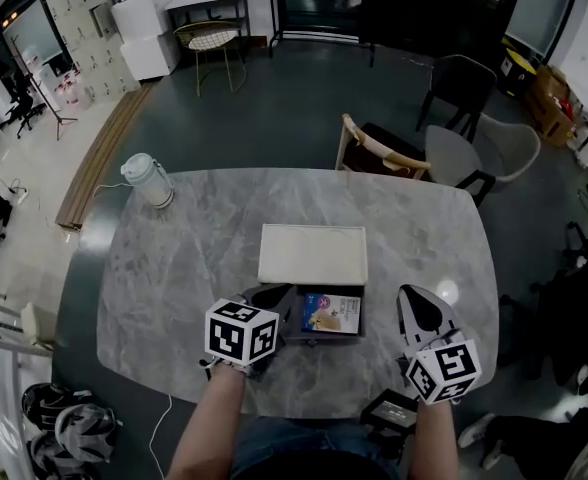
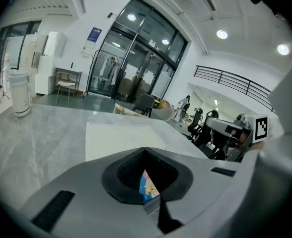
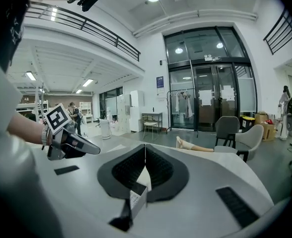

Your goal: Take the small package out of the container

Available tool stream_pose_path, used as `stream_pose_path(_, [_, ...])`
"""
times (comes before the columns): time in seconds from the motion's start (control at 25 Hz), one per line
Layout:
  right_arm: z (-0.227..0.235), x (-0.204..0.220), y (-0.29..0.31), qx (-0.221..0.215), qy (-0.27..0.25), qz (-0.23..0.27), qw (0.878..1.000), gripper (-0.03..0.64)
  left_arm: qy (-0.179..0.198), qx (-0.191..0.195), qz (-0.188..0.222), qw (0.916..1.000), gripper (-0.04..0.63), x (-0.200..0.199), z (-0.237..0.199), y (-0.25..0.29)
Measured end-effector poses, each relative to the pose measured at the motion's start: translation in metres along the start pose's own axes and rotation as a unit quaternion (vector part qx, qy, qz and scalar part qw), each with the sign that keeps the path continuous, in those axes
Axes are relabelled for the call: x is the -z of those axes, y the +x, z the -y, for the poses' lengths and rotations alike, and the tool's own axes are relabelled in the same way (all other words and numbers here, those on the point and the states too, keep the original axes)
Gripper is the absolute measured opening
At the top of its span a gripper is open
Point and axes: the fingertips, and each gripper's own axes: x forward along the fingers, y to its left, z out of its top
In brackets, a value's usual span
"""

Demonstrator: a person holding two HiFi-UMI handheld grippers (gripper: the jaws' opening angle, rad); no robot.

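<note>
A dark open container (image 1: 326, 336) sits on the marble table (image 1: 194, 268) near its front edge. The small package (image 1: 332, 313), blue with a colourful print, lies flat inside it. My left gripper (image 1: 279, 300) is at the container's left edge, its jaws shut with nothing seen between them. In the left gripper view a sliver of the package (image 2: 148, 187) shows just below the closed left gripper (image 2: 145, 150). My right gripper (image 1: 421, 313) hovers to the right of the container, apart from it. In the right gripper view the right gripper (image 3: 145, 148) also has its jaws together and empty.
A white flat lid or tray (image 1: 312, 254) lies right behind the container. A white jug (image 1: 149, 180) stands at the table's far left corner. Chairs (image 1: 384, 153) stand beyond the far edge. A small black device (image 1: 389, 408) sits at the front edge by my right arm.
</note>
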Motion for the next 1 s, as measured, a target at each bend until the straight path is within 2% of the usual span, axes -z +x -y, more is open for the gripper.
stream_pose_path(0.2, [0.006,0.010,0.004,-0.013,0.008,-0.013,1.000,0.026,-0.022,-0.024,-0.076,0.9966,0.011,0.034,-0.003,0.012])
stream_pose_path(0.44, [0.010,0.020,0.010,-0.020,0.025,-0.020,0.999,0.026,-0.060,-0.022,-0.156,0.9857,0.012,0.068,-0.008,0.030])
stream_pose_path(0.48, [0.011,0.020,0.011,-0.020,0.027,-0.020,0.999,0.026,-0.059,-0.020,-0.170,0.9834,0.021,0.072,-0.007,0.032])
stream_pose_path(0.64, [0.017,0.024,0.016,-0.022,0.036,-0.022,0.999,0.026,-0.069,-0.007,-0.218,0.9734,0.165,0.084,-0.004,0.042])
stream_pose_path(1.0, [0.024,0.032,0.033,-0.029,0.049,-0.032,0.998,0.026,-0.122,0.002,-0.287,0.9500,0.181,0.104,-0.011,0.066])
